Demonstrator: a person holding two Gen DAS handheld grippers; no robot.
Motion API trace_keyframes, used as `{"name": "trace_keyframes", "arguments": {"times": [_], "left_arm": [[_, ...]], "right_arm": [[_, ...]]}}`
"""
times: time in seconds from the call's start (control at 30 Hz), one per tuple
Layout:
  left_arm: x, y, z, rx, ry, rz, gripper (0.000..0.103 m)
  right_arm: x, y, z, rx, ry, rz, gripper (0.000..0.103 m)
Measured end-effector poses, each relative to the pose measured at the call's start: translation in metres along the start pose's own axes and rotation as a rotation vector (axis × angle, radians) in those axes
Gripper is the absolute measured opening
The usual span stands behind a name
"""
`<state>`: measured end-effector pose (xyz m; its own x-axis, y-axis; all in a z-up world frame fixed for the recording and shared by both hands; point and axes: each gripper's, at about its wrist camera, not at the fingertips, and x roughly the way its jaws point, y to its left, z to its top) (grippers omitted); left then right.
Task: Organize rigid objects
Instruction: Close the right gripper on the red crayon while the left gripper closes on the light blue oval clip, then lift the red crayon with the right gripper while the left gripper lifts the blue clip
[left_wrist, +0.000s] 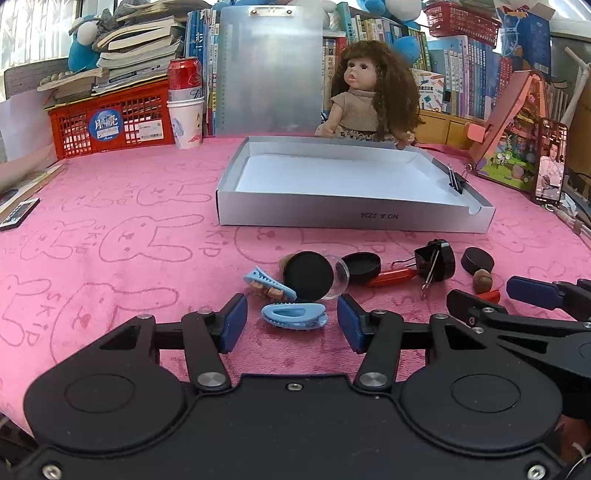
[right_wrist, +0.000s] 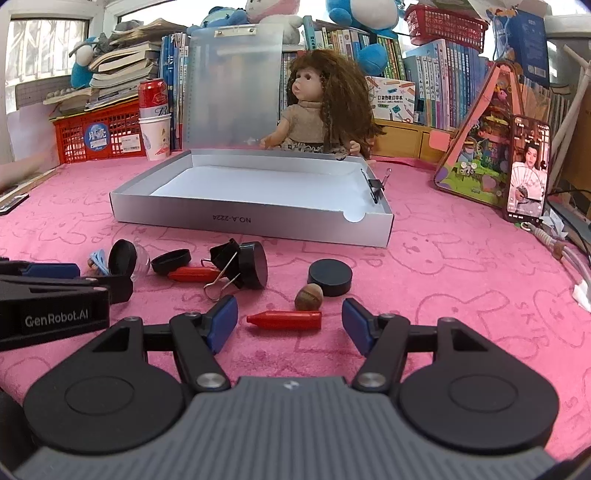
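Grippers are lining up for first pickups, box (right_wrist: 236, 218) looking empty: left gripper (left_wrist: 291, 322) is straddling the blue hair clip (left_wrist: 294, 315), right gripper (right_wrist: 290, 320) the red crayon (right_wrist: 284, 319). Both jaws are spread wide, grasping nothing. Next move, I'd guess: lowering, closing, carrying to the box.

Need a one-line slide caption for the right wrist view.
Open right gripper straddles a red crayon-shaped piece on the pink cloth, empty silver box beyond.

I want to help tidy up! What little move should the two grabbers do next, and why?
Probably close the right gripper on the red crayon-shaped piece: it lies between the open fingers, and the silver box behind looks empty.
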<state>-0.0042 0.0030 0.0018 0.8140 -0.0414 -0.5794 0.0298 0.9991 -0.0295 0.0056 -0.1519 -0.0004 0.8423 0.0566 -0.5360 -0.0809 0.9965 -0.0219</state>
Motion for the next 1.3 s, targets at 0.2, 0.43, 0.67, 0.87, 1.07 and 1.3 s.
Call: {"name": "trace_keyframes", "arguments": {"times": [0.2,0.43,0.67,0.87,1.07,1.3], "left_arm": [[0.002,0.003,-0.001,-0.013,-0.009,-0.004,0.052],[0.002,0.005,-0.001,-0.020,-0.009,-0.012,0.051],[0.000,0.003,-0.003,-0.020,-0.007,-0.005,0.051],[-0.001,-0.001,-0.006,0.013,-0.016,0.012,0.047],[-0.002,-0.003,-0.006,0.022,-0.020,0.012,0.042],[-0.004,-0.007,-0.006,0.042,-0.020,0.006,0.037]], "right_arm": [[0.000,0.002,-0.001,-0.005,0.003,0.001,0.063],[-0.001,0.004,-0.004,0.003,0.004,0.005,0.050],[-0.003,0.007,-0.004,0.011,0.005,0.021,0.050],[-0.006,0.014,-0.004,-0.010,-0.005,0.039,0.050],[-0.007,0.020,-0.003,-0.018,-0.008,0.055,0.050],[-0.007,0.023,-0.002,-0.024,-0.012,0.061,0.050]]}}
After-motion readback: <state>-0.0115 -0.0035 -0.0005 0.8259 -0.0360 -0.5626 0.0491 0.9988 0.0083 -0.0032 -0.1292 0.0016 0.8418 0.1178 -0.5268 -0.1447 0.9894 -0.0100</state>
